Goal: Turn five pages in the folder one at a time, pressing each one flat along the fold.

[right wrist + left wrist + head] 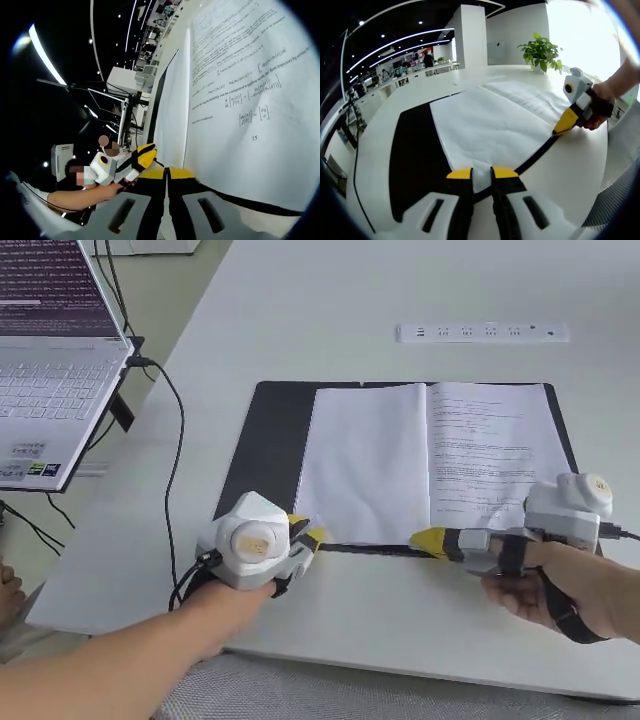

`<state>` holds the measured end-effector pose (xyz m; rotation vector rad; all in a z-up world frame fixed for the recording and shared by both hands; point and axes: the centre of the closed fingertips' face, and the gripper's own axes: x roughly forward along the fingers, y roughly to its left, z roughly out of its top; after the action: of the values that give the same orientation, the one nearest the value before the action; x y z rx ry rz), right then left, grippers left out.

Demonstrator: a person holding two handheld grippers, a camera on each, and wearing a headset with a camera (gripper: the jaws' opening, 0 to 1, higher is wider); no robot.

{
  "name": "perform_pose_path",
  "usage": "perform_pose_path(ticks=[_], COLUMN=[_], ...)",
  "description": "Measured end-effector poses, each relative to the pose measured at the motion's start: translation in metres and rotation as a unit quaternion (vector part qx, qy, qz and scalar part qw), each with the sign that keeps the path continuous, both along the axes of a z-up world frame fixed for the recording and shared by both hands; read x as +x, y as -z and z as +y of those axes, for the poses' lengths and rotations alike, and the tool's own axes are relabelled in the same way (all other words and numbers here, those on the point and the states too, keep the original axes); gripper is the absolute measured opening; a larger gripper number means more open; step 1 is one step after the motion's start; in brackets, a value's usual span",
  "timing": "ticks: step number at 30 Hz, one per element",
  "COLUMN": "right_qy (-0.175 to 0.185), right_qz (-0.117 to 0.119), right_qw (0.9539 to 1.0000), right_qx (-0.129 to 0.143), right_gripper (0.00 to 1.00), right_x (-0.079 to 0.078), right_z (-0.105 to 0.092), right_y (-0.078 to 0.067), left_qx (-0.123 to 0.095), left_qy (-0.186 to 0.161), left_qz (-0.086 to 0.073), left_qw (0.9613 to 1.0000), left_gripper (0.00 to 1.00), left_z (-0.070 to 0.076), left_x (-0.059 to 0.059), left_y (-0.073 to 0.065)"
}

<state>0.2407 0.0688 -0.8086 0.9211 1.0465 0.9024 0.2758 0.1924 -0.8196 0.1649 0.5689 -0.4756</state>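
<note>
A black folder lies open on the white table. Its left page is blank and its right page is printed. My left gripper sits at the folder's front edge below the blank page, its yellow tips a narrow gap apart over the page corner and black edge. Further right, my right gripper points left at the bottom of the fold, and its jaws are shut with nothing between them. The printed page lies flat just ahead of it.
An open laptop stands at the far left with a black cable trailing toward the table's front. A white power strip lies behind the folder. A potted plant stands further off.
</note>
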Motion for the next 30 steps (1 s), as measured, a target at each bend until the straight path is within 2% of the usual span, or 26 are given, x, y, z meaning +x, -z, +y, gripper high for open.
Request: perform_pose_path(ticks=[6,9,13,17,18,20,21,23,24,27,30], right_qy=[-0.004,-0.002,0.002,0.016,0.027,0.036,0.043,0.058,0.060,0.073,0.085], right_qz=[0.006,0.004,-0.012,-0.054,-0.073,-0.089,-0.105,-0.128,-0.137,-0.176,-0.198], right_qw=[1.0000,1.0000,0.9999,0.9984,0.9969,0.9953,0.9935,0.9895,0.9882,0.9798,0.9733], right_qx=[0.001,0.006,0.007,-0.003,-0.008,-0.008,-0.014,-0.032,-0.032,-0.061,-0.080], right_gripper=[0.00,0.00,0.00,0.00,0.00,0.01,0.03,0.08,0.10,0.13,0.16], right_x=[-0.014,-0.020,-0.023,-0.021,-0.017,-0.018,-0.015,-0.015,-0.015,-0.017,-0.020], right_z=[-0.004,-0.004,-0.007,-0.017,-0.022,-0.029,-0.032,-0.041,-0.043,-0.056,-0.068], right_y=[0.001,-0.006,-0.019,-0.039,-0.046,-0.061,-0.067,-0.080,-0.087,-0.105,-0.118], left_qx=[0.002,0.003,0.002,0.005,0.010,0.014,0.010,-0.001,-0.007,-0.025,-0.034], left_qy=[0.003,0.003,0.002,0.000,0.002,-0.001,-0.003,-0.004,-0.007,-0.015,-0.016], left_qz=[0.001,0.001,0.004,0.012,0.017,0.027,0.031,0.027,0.026,0.019,0.016], left_qw=[1.0000,1.0000,1.0000,0.9999,0.9998,0.9995,0.9995,0.9996,0.9996,0.9994,0.9992], left_gripper=[0.12,0.12,0.12,0.12,0.12,0.13,0.14,0.17,0.18,0.20,0.22], left_z=[0.000,0.000,-0.001,-0.002,-0.002,-0.001,-0.002,-0.003,-0.004,-0.005,-0.004], left_x=[-0.001,-0.001,-0.001,-0.001,-0.001,-0.001,-0.001,-0.001,-0.002,-0.005,-0.008], left_y=[-0.001,-0.001,-0.002,-0.003,-0.003,-0.004,-0.006,-0.014,-0.018,-0.036,-0.048])
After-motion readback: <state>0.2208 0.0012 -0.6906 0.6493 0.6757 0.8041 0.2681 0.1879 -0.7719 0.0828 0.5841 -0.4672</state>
